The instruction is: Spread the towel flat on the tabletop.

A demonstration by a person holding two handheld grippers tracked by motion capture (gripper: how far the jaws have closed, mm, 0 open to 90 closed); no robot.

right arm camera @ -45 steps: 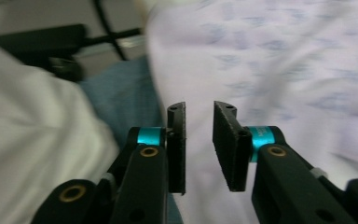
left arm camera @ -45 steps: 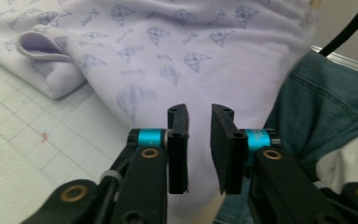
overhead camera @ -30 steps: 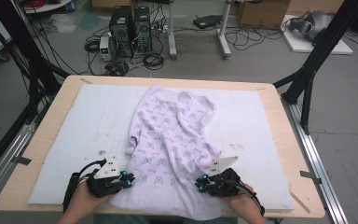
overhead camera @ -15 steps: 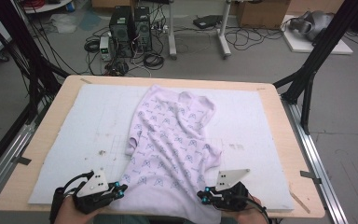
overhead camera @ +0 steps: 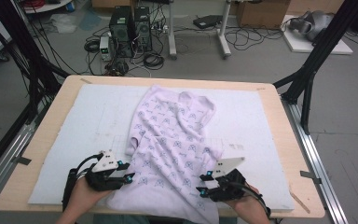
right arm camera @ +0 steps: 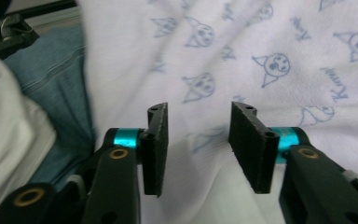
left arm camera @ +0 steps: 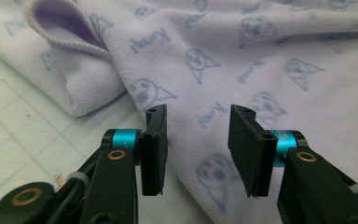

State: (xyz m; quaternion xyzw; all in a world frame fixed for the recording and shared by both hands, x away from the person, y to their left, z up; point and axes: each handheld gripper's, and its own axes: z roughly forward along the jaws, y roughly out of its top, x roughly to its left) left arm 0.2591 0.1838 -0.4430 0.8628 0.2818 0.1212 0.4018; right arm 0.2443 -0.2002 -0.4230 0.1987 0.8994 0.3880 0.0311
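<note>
A lavender garment [overhead camera: 172,135] printed with blue cat faces lies crumpled down the middle of a white mat [overhead camera: 88,116], its lower hem hanging over the near edge. My left gripper [overhead camera: 125,177] sits at the garment's lower left edge. It is open, its jaws apart over the cloth [left arm camera: 270,70] beside a rolled cuff opening [left arm camera: 70,28], with nothing between them. My right gripper [overhead camera: 203,185] is at the lower right of the hem. It is open too, jaws apart above the printed cloth [right arm camera: 261,56].
The mat covers a wooden table [overhead camera: 32,154] with black frame struts [overhead camera: 312,70] at both sides. Computer towers [overhead camera: 130,23] and cables sit on the floor beyond. The person's blue trousers [right arm camera: 56,70] show below the hem.
Both hands drew back toward the near table edge half a second ago, then came forward again to the garment's lower edge. The garment has barely shifted.
</note>
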